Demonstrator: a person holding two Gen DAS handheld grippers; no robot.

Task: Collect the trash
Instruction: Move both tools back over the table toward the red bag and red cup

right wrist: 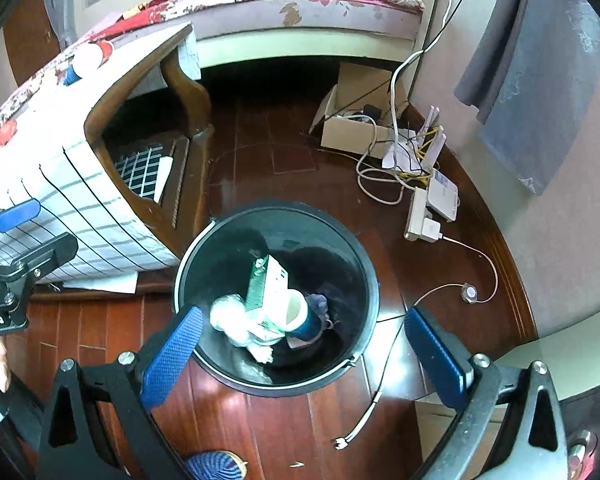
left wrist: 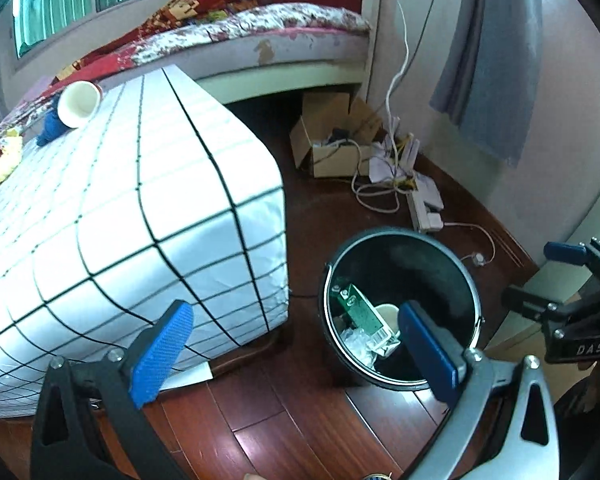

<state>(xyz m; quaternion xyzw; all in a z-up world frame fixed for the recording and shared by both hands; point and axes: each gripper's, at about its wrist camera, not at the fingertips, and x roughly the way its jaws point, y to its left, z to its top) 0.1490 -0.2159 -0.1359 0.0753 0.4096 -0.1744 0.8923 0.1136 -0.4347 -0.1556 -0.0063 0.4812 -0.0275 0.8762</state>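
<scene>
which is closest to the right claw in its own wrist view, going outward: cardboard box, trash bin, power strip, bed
1. Trash bin, directly below and between the fingers of the open right claw.
2. Power strip, on the floor to the right, past the bin.
3. Cardboard box, farther back near the wall, under the bed's edge.
4. Bed, farthest, across the top of the view.

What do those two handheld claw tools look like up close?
Each has two flat fingers with textured blue rubber pads on black frames fixed with silver bolts. The left gripper has one black and one silver-grey arm; the right gripper is similar. White lettering marks their black bodies.
</scene>
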